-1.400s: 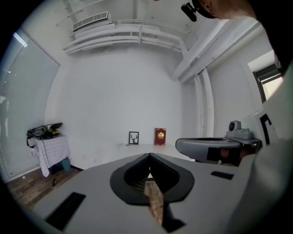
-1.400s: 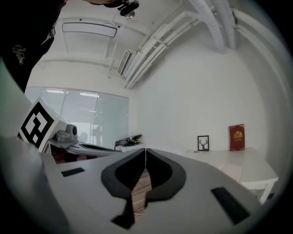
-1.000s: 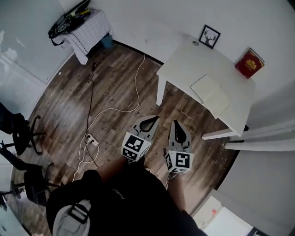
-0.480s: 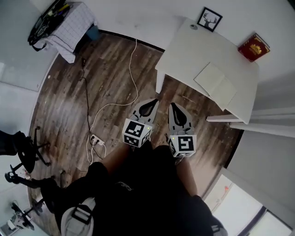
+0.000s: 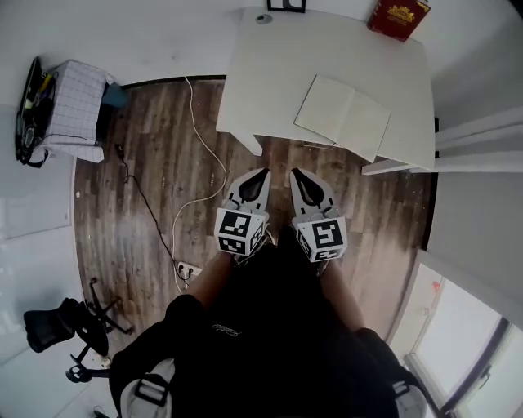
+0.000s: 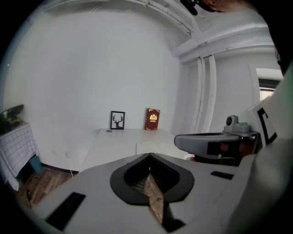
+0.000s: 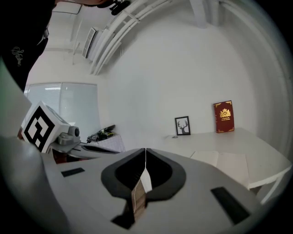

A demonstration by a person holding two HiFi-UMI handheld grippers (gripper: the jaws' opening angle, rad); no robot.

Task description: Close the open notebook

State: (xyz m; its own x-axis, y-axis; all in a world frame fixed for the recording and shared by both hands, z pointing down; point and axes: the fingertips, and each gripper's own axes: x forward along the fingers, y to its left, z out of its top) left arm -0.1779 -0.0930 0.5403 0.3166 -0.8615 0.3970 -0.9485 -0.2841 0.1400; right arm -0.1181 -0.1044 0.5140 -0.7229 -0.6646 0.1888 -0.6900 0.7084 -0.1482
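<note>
Left gripper (image 5: 263, 173) and right gripper (image 5: 294, 173), mid-frame in the head view, each have jaws pressed together on nothing. The open notebook (image 5: 343, 118) lies upper right on the white table (image 5: 261, 73). The top edge crops the red book (image 5: 398, 15); its gold print is unreadable.

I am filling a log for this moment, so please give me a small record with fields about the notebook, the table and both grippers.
notebook: open notebook, lying flat, untouched
place: white table, near its front edge
grippers: left gripper and right gripper, both shut, empty, over the wooden floor, short of the table
also on table: red book and framed deer picture, upright at the wall
</note>
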